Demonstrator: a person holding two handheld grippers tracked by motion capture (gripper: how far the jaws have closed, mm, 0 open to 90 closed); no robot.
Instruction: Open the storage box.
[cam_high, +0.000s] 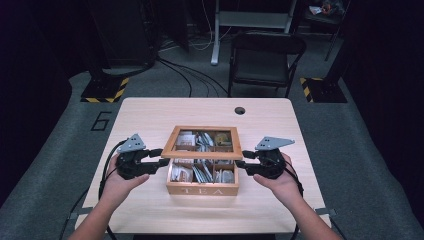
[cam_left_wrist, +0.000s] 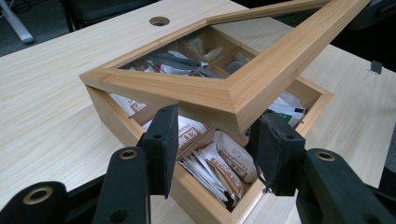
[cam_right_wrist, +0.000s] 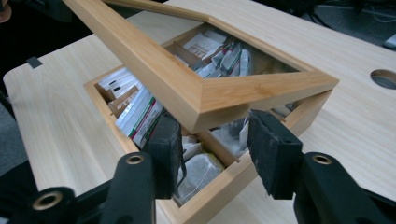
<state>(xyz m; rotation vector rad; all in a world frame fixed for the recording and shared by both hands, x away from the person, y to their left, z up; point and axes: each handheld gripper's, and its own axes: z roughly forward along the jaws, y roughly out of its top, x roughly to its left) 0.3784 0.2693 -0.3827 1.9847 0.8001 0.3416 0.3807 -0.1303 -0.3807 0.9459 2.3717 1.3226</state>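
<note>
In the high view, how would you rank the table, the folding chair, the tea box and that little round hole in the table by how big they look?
1. Table, by far the largest.
2. Folding chair; it stands farther from the camera, so it probably looks smaller than it is.
3. Tea box, with its lid raised.
4. Round hole, the smallest.

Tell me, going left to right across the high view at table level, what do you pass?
Left black claw → wooden tea box with raised glass-paned lid → right black claw, all on the pale wooden table.
</note>
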